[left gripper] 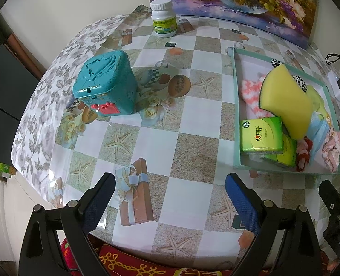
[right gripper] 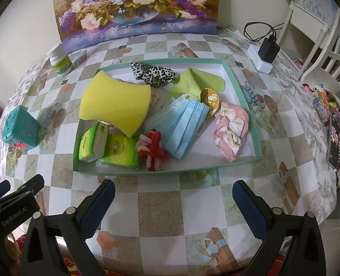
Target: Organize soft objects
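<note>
Soft items – yellow sponge (right gripper: 117,101), face masks (right gripper: 181,126), tissue packs (right gripper: 110,147) etc. – all lie in teal tray (right gripper: 239,80), centre-right of table. Left gripper (left gripper: 170,197) and right gripper (right gripper: 173,200) both spread apart, empty, near edge – task looks approx. complete.

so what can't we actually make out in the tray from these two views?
- Pink-and-white knit item: left wrist view, mostly behind the yellow sponge; right wrist view shows only slivers.
- Second tissue pack: left wrist view, front pack covers it.
- Gold round tin: right wrist view, lower edge under the blue masks, label too small.
- Pill bottle label: unreadable in both.
</note>
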